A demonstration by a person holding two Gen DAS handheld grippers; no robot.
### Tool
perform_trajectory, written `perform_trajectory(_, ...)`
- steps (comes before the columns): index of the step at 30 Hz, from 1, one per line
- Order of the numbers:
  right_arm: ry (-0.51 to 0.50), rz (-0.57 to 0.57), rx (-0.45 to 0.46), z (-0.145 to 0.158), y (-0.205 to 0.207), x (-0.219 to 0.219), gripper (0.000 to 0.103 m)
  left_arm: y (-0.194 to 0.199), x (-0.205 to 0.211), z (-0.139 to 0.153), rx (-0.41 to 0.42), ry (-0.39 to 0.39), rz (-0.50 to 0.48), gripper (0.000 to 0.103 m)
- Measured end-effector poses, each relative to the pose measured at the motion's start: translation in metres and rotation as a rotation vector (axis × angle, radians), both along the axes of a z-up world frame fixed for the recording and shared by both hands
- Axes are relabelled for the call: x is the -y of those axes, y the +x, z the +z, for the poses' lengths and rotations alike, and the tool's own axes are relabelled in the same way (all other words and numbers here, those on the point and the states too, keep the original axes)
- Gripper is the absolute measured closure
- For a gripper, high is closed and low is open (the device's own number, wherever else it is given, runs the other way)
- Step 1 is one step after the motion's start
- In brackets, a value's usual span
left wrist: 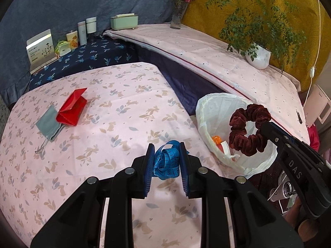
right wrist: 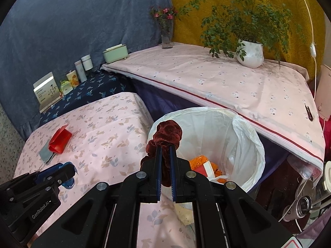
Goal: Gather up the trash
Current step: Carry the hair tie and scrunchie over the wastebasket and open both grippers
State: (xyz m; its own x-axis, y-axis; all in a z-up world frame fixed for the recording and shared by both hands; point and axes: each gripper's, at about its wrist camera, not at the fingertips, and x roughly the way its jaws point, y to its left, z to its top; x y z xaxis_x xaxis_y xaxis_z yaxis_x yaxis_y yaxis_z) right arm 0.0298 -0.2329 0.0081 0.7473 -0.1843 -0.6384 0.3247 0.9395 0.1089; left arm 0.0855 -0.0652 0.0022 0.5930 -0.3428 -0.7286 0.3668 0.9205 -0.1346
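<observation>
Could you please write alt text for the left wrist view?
The left gripper clamps a bunched blue tape measure above a pink tablecloth. To its right, the right gripper holds a maroon scrunchie over a white-lined bin.

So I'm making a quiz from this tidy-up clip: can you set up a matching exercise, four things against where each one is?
Things:
1. blue rolled tape measure
2. dark red velvet scrunchie
3. red folded paper box
4. orange crumpled wrapper

Places:
A. inside the white-lined bin
B. lying on the pink cloth
C. in the right tool
D. in the left tool

Pairs: 1-D, 2-C, 3-B, 4-A
</observation>
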Motion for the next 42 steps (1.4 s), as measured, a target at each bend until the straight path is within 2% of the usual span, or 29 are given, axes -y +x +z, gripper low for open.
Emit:
perform_trajectory(6, 0.033, -0.053, 0.020, -0.001, 0.001, 0.029, 0.096, 0.014, 0.031, -0.001, -0.008, 0.023, -0.044, 0.080)
perform_trajectory(24, 0.084, -0.183, 0.006, -0.020, 0.004, 0.099, 0.096, 0.042, 0.126, -0.010, -0.044, 0.014, -0.211, 0.080)
perform_trajectory(39, 0.091, -0.197, -0.009, -0.028, 0.009, 0.112, 0.095, 0.049, 0.151, -0.018, -0.074, 0.015, -0.251, 0.079)
perform_trajectory(41, 0.091, -0.200, -0.013, -0.028, 0.011, 0.113, 0.092, 0.050, 0.152, -0.018, -0.076, 0.013, -0.248, 0.079)
perform_trajectory(42, 0.092, -0.201, -0.016, -0.028, 0.012, 0.113, 0.090, 0.051, 0.151, -0.018, -0.077, 0.012, -0.239, 0.073)
